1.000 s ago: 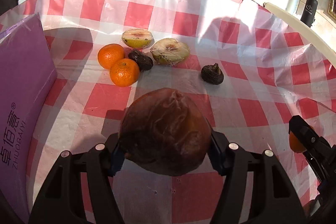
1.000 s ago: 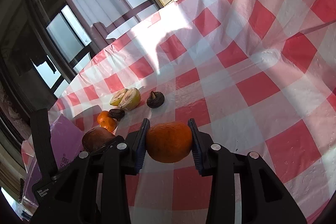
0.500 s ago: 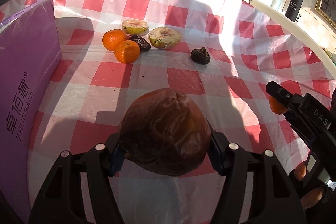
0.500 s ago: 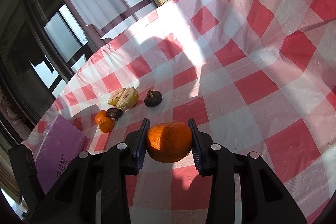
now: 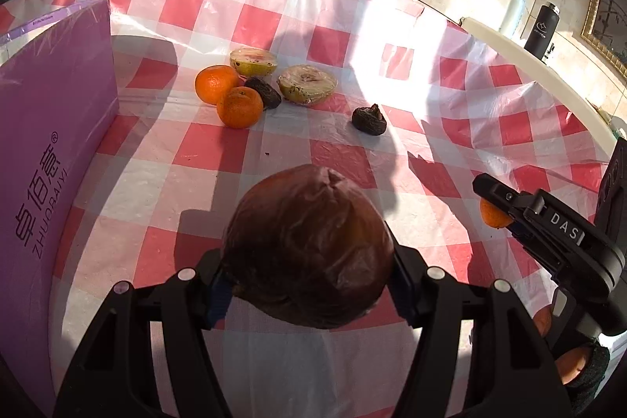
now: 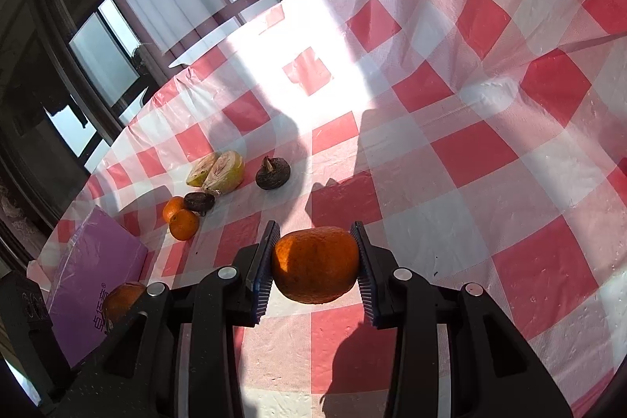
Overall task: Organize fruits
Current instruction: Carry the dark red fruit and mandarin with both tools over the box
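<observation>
Gripping a big brown wrapped fruit (image 5: 309, 245), the left gripper (image 5: 309, 273) is pinching it on both sides above the red-and-white checked cloth (image 5: 490, 112), and the fruit is hiding most of both pads. The right gripper (image 6: 315, 267) is squeezing an orange (image 6: 315, 265) between its ribbed blue pads (image 6: 261, 281), held over the cloth; in the left view only a sliver of that orange (image 5: 494, 215) is peeking out behind the black finger. Farther off, two small oranges (image 5: 227, 95) are sitting touching, a dark shrivelled fruit (image 5: 264, 93) tucked against them, with two cut halves (image 5: 282, 75) just beyond. Another dark fruit with a stub (image 5: 369, 120) is lying apart. A purple box (image 5: 51, 151) is being cut off by the frame's left edge. Two bottles (image 5: 529, 22) are standing far back, too small to read.
</observation>
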